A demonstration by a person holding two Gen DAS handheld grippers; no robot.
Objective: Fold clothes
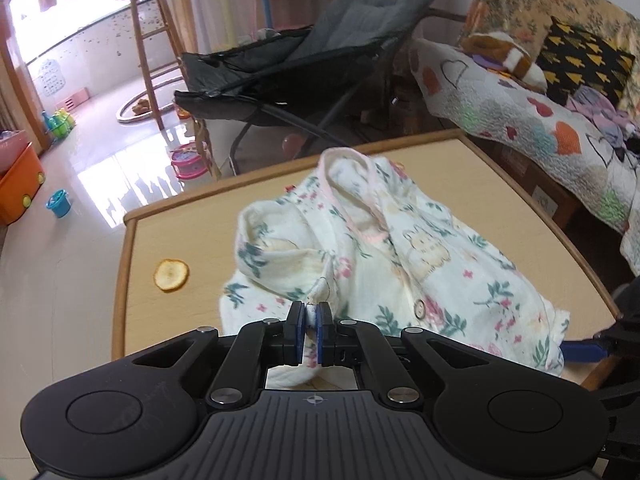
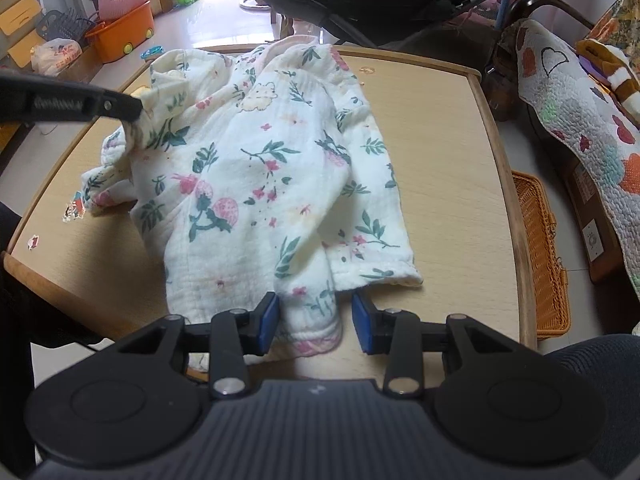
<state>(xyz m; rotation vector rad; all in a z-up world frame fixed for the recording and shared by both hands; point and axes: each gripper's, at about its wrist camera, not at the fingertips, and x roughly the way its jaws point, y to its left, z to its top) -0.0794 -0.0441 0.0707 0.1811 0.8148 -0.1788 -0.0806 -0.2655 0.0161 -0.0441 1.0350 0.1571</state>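
Garment: the floral baby top lies crumpled across the middle of the table, cream cloth printed with green leaves and pink flowers. Its pink-trimmed neckline points away from you, and a round button shows near the front opening.

Your left gripper: its blue pads are pressed together on a small bunched fold of the top, at the edge nearest you. In the right wrist view you see the same gripper reaching in from the left, with cloth pulled up in a peak at its tip.

Your right gripper: the jaws stand partly apart over the near hem. A rolled bit of hem with a pink edge sits between the blue pads. The left pad looks to touch the cloth; the right pad stands clear of it, so this is no grip.

Table: light wood top with a raised rim. A dried fruit slice lies on it, to the left of the top and apart from it. Small stickers dot the left near corner.

Around you: a wicker basket stands on the floor just right of the table. A patterned quilt covers the seat beyond. A grey folding chair stands behind the table, and an orange bin sits at far left.
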